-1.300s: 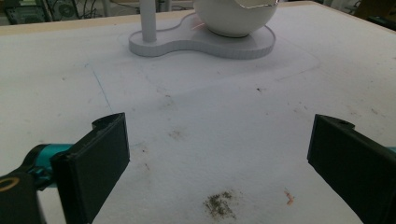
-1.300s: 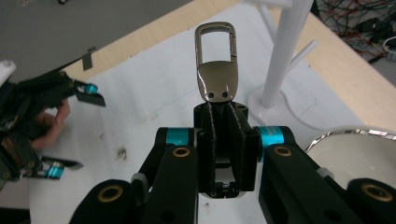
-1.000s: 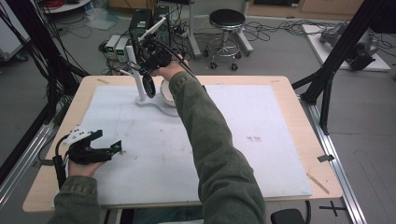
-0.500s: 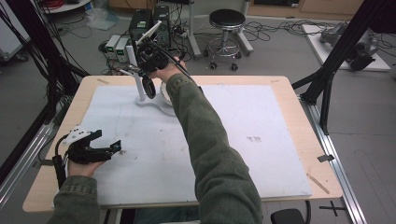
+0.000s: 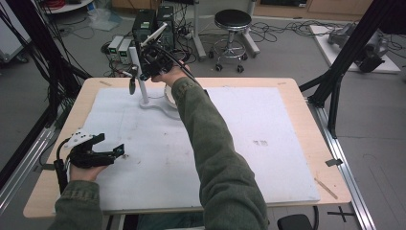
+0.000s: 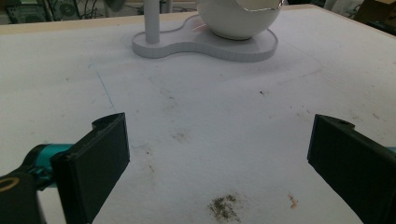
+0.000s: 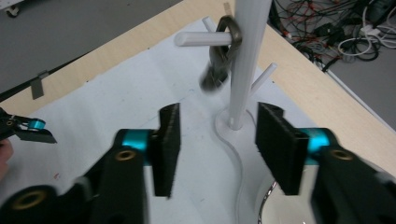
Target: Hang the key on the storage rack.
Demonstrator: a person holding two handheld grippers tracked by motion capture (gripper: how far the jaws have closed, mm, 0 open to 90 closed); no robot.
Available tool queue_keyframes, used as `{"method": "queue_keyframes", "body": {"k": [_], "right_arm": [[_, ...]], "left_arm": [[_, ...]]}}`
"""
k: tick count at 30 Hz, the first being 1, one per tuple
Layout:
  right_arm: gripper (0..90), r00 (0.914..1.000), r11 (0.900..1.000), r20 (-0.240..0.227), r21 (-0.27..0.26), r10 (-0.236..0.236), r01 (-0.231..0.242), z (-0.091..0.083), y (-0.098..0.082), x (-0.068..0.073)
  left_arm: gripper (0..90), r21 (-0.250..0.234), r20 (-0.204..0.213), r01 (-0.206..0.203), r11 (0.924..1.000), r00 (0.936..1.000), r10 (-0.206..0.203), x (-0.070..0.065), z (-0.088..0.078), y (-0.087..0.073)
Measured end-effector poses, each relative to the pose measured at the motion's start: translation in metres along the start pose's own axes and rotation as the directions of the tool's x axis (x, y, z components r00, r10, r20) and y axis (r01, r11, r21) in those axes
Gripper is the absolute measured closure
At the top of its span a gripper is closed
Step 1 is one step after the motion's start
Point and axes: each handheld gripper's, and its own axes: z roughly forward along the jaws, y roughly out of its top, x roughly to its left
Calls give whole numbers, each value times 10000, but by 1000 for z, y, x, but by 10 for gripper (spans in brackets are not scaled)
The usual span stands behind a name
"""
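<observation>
As right gripper [image 7: 215,149] jaws have just been opening, empty, dark spoon [image 7: 222,53] hangs on stand [image 7: 245,70] peg, upper centre: hanging looks done. Left gripper [image 5: 107,154] jaws apart, idle lower left.

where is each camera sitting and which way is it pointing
High view: above the person's side of the table, looking forward and down; both green-sleeved forearms show, left claw low, right claw at the white peg stand.
Left gripper view: on the left claw, low over the mat, facing the stand's base and white bowl.
Right gripper view: on the right claw, jaws just opened, empty, facing the stand's post and a dark spoon hanging on a peg.
Shared: all three show the stand.
</observation>
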Motion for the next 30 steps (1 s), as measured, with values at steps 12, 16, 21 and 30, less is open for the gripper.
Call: {"method": "queue_keyframes", "body": {"k": [12,16,21,30], "right_arm": [[5,9974,9995,724,-310,59,-37,-10,-25,-5],[5,9945,9994,1034,-337,140,-106,-16,-32,-8],[5,9960,9982,866,-587,201,-150,-25,-39,-10],[6,9964,9964,821,-834,217,-148,-39,-61,-10]], "left_arm": [[61,9,21,15,10000,10000,-15,-1,0,0],[61,40,20,-68,10000,10000,68,-1,-1,0],[61,38,14,-47,10000,10000,47,-1,-2,0],[61,-56,8,1,10000,10000,-1,-2,-2,0]]}}
